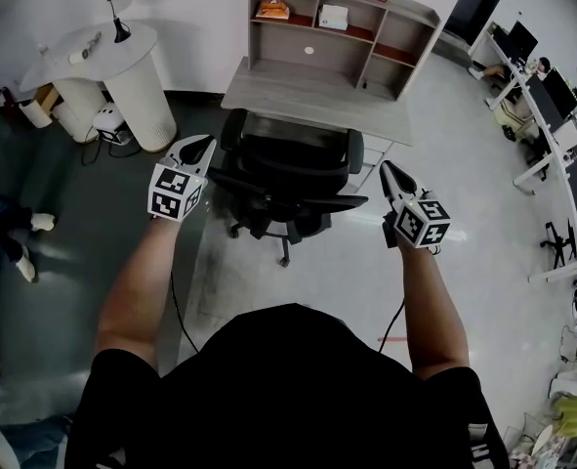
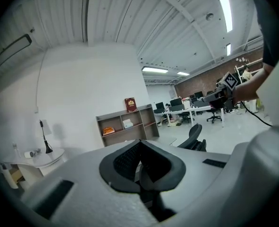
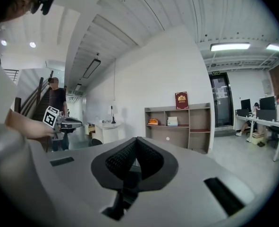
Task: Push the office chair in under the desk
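A black office chair (image 1: 286, 176) stands pulled out from the grey desk (image 1: 298, 101), its backrest toward me; the desk carries a shelf unit (image 1: 342, 27). My left gripper (image 1: 206, 144) hangs at the chair's left side, level with its armrest, and my right gripper (image 1: 387, 168) at its right side. Neither touches the chair. In the left gripper view the jaws (image 2: 140, 144) are shut with nothing between them, and the chair (image 2: 195, 137) shows beyond them. The right gripper view shows its jaws (image 3: 137, 140) shut and empty, pointing toward the shelf unit (image 3: 179, 124).
A round white table (image 1: 122, 62) with a small lamp stands left of the desk. A person's feet (image 1: 29, 234) show at the left edge. Rows of office desks (image 1: 552, 135) with monitors fill the right side. A cable (image 1: 393, 325) runs across the floor.
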Demonstrator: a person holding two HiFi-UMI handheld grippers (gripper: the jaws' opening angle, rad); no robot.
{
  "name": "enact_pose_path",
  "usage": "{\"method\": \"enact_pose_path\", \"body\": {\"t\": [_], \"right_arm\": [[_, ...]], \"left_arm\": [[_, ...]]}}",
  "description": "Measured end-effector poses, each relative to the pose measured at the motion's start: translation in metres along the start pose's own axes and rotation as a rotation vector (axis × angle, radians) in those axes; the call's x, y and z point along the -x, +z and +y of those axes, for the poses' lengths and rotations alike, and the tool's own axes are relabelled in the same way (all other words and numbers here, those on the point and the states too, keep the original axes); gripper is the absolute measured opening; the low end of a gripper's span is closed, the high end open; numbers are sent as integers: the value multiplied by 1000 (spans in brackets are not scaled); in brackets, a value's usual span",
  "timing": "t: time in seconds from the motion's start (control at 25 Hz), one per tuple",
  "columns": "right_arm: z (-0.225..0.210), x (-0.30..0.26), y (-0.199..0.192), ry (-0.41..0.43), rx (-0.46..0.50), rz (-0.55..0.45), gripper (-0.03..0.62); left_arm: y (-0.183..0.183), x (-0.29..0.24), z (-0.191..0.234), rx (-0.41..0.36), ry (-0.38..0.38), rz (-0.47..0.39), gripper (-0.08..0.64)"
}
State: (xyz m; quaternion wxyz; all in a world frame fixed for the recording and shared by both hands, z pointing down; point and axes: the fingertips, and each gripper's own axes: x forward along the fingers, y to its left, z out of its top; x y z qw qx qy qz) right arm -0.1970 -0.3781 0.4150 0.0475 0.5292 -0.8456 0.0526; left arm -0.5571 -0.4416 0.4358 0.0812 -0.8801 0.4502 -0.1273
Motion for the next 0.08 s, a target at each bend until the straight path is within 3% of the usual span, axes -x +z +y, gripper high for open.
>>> {"method": "enact_pose_path", "body": {"t": [0.08], "right_arm": [[-2,-1,0,-7,-5,-2,8]], "left_arm": [[-2,-3,-2,-10,-9,6,17]]}}
